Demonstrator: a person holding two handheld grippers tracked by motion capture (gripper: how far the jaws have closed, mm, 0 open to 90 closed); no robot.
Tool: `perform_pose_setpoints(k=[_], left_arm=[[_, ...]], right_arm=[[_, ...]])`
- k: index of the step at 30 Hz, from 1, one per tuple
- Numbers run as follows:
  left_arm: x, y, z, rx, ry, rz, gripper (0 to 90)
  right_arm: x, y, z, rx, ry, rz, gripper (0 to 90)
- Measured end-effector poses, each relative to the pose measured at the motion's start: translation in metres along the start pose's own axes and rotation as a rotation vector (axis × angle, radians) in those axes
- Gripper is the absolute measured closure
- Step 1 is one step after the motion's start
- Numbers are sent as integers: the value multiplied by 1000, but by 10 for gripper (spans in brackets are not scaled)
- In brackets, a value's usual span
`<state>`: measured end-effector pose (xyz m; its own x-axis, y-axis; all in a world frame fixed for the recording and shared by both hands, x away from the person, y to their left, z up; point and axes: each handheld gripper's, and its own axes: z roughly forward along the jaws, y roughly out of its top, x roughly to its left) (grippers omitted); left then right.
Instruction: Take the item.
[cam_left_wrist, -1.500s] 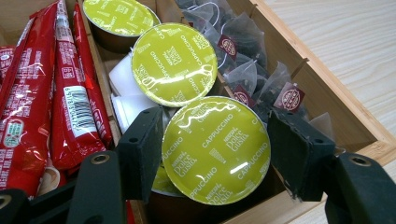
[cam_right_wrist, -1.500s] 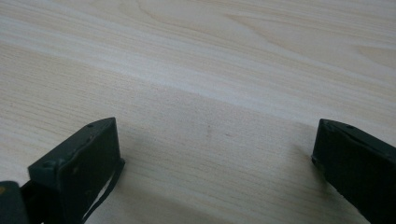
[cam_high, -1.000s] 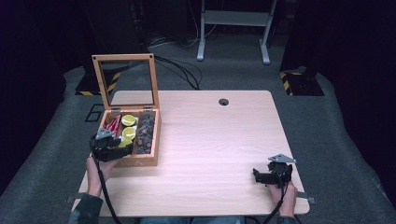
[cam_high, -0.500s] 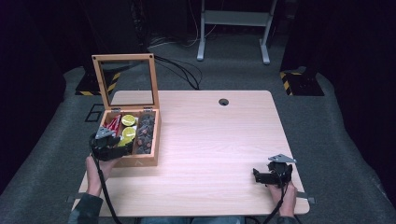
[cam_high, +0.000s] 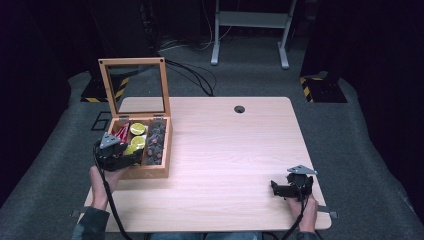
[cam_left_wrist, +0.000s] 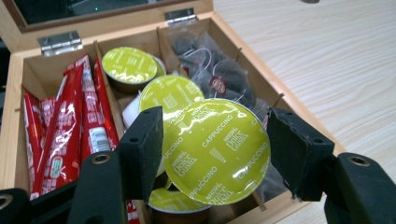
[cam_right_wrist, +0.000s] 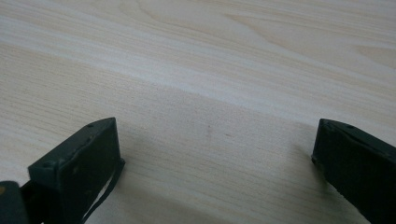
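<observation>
Left gripper (cam_left_wrist: 212, 156) sits at the near edge of the wooden box (cam_high: 159, 172), jaws spread on either side of a green-lidded coffee capsule (cam_left_wrist: 215, 148). Left jaw overlaps the capsule's rim; right jaw stands just off its far rim with a sliver of gap. Cannot tell from the left gripper view whether the capsule is already pinched or only bracketed; it reads as tilted up toward the camera, above the other capsules in the middle compartment.

Progress, as judged: the box lid (cam_high: 134, 85) is already up, the gripper is in place around one capsule, and nothing lies out on the table (cam_high: 235, 150) yet. Left to do, likely: close firmly, lift clear of the divider, and set the capsule down outside the box.

Capsule: round, glossy lime-green foil top printed "CAPPUCCINO" and a brand name, slightly crinkled, catching glare. Foil looks thin, so squeezing the rim, not the face, seems safer.

Box contents: red sachets (cam_left_wrist: 70, 135) in the left compartment, more green capsules (cam_left_wrist: 130, 65) in the middle, dark tea bags (cam_left_wrist: 212, 77) on the right.

Right gripper (cam_high: 292, 189) rests near the table's front right corner, well apart from the box, jaws wide and holding nothing; bare wood between them in the right gripper view
</observation>
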<state>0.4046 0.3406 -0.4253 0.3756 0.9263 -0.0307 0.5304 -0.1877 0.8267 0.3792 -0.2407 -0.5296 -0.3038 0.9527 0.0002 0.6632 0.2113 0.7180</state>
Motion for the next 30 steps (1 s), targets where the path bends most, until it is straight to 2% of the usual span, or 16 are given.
perform_pose_setpoints(k=[14, 30], left_arm=[[-17, 17, -6, -43, -25, 44, 379], [-36, 30, -3, -62, -65, 93, 379]], right_arm=[[0, 0, 0, 0, 0, 0, 3], [0, 0, 0, 1, -1, 2, 3]])
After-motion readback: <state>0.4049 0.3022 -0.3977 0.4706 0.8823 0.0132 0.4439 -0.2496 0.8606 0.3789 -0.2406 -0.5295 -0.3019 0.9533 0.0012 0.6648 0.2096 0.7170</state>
